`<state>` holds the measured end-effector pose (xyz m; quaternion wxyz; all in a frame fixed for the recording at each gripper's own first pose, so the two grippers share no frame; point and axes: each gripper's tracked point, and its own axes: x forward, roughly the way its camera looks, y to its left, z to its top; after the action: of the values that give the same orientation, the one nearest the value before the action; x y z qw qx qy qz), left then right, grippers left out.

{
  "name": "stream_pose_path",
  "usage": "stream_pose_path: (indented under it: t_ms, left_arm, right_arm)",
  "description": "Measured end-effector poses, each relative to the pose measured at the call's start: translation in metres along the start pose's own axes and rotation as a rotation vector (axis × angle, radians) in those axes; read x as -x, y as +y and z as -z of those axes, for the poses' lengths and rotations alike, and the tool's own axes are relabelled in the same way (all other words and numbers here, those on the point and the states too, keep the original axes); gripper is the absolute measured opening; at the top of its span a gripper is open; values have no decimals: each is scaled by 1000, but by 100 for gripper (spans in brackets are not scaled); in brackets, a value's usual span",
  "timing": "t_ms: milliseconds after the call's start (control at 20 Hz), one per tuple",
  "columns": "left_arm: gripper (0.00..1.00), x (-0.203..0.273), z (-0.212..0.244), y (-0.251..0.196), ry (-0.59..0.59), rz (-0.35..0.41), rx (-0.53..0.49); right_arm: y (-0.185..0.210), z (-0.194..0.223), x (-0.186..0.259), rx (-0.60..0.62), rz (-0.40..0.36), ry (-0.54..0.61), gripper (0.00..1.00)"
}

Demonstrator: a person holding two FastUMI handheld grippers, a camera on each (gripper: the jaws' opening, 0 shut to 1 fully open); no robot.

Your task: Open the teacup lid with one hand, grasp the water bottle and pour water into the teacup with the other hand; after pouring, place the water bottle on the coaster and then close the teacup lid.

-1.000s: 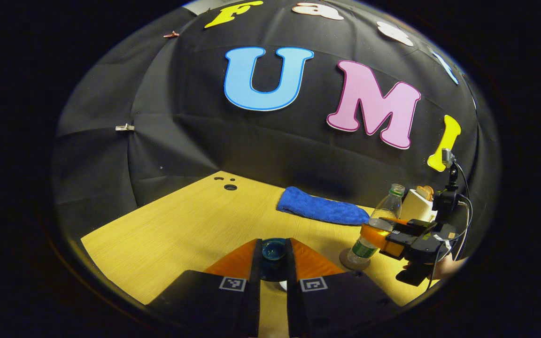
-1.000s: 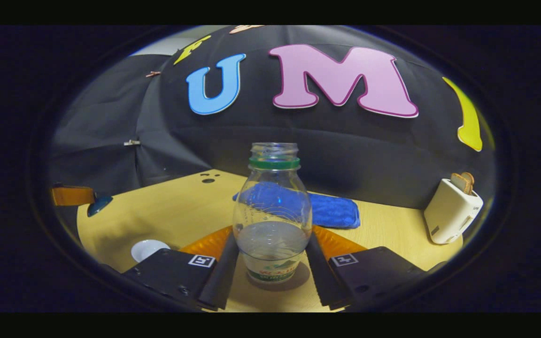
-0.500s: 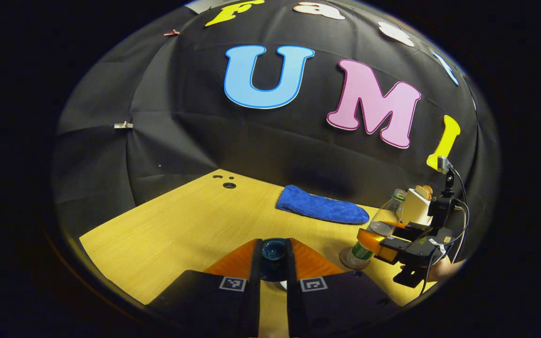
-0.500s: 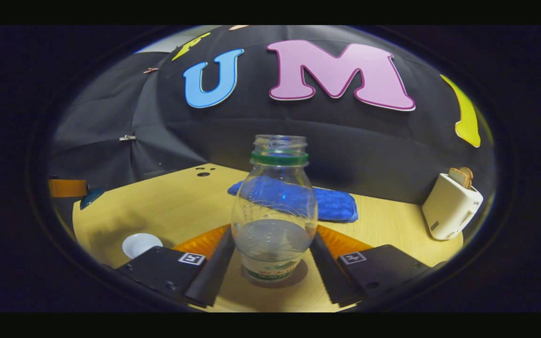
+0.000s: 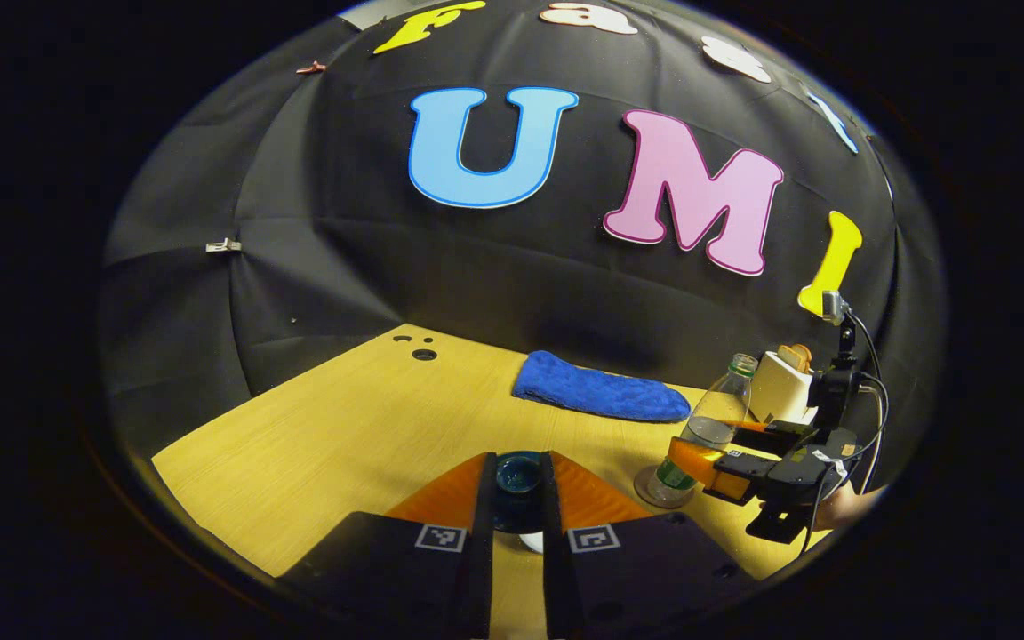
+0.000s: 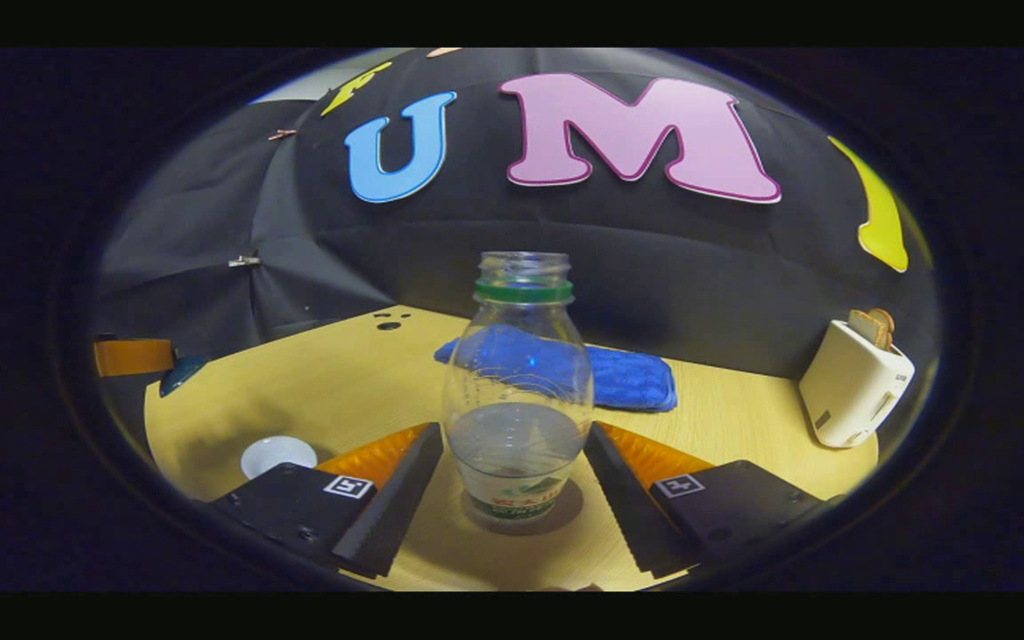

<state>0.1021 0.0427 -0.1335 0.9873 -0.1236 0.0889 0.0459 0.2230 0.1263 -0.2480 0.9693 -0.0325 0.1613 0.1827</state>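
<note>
Clear water bottle [image 6: 517, 400] between right claw's [image 6: 516, 462] spread fingers.

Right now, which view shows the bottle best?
The right gripper view: the bottle stands upright, large and central, between the right gripper fingers. The left gripper view shows it small, far right, partly hidden by that gripper.

My clear, glossy plastic water bottle [image 6: 516, 391] stands on the matt, pale wood-grain worktop [image 6: 743, 418]; at one o'clock lies a fuzzy blue terry cloth [image 6: 623, 378], at three a smooth cream plastic toaster [image 6: 850, 387].
</note>
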Motion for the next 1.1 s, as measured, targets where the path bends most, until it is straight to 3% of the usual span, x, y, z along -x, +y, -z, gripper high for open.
stream_pose_path:
  t_ms: [200, 250, 650, 1100]
  left_arm:
    - [24, -13, 13, -11, 21, 18, -7]
    - [27, -16, 20, -14, 28, 22, -22]
    - [24, -41, 66, -36, 75, 62, -153]
    - [32, -54, 89, -43, 117, 79, -263]
  right_arm:
    - [-1, 22, 33, -12, 2, 41, 98]
    - [-1, 31, 46, -26, 7, 63, 98]
    - [-14, 55, 129, -13, 108, 57, 98]
    - [17, 88, 149, -45, 70, 143, 99]
